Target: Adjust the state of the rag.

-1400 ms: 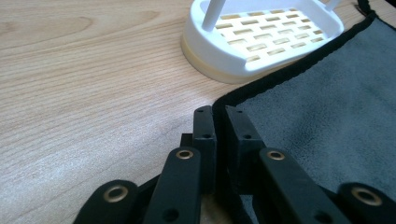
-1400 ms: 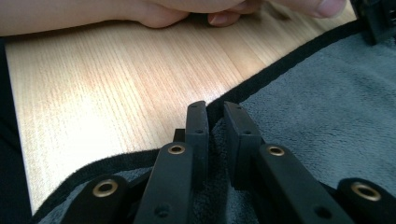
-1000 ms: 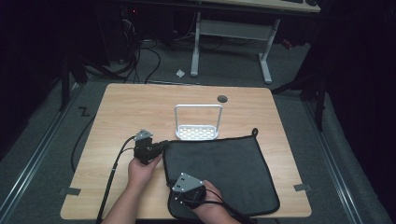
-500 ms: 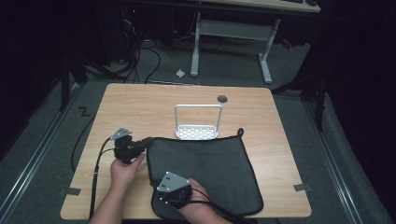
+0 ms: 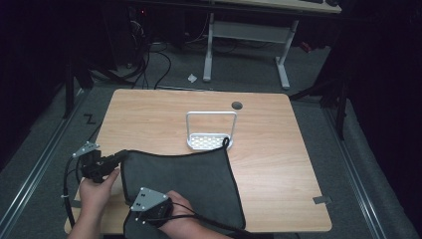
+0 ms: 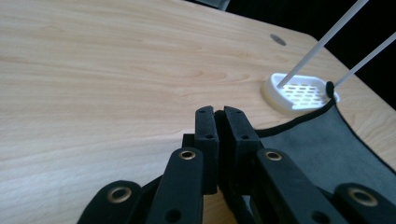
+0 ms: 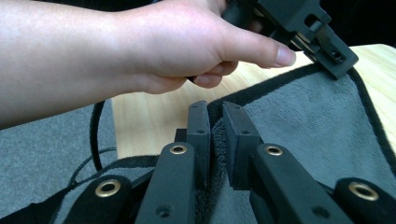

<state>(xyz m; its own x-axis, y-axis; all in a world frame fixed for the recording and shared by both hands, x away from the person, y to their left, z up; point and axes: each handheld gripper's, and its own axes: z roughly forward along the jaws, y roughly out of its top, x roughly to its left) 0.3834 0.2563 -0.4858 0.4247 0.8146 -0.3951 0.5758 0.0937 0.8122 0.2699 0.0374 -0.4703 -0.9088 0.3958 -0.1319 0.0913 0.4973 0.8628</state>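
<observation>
High view: left gripper (image 5: 118, 158) pinches the far-left corner of the grey cloth (image 5: 194, 179), jaws pressed on its edge. Right gripper (image 7: 217, 128) clamps a fold at the cloth's near-left edge. Cloth lies flat on the wooden table (image 5: 159, 114), far corner touching the white rack (image 5: 211, 130).

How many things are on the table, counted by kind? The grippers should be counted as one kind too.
Grey cloth: 1
White rack with perforated base: 1
Grippers: 2, the left gripper and the right gripper, each shut on an edge of the cloth
Total: 4
</observation>
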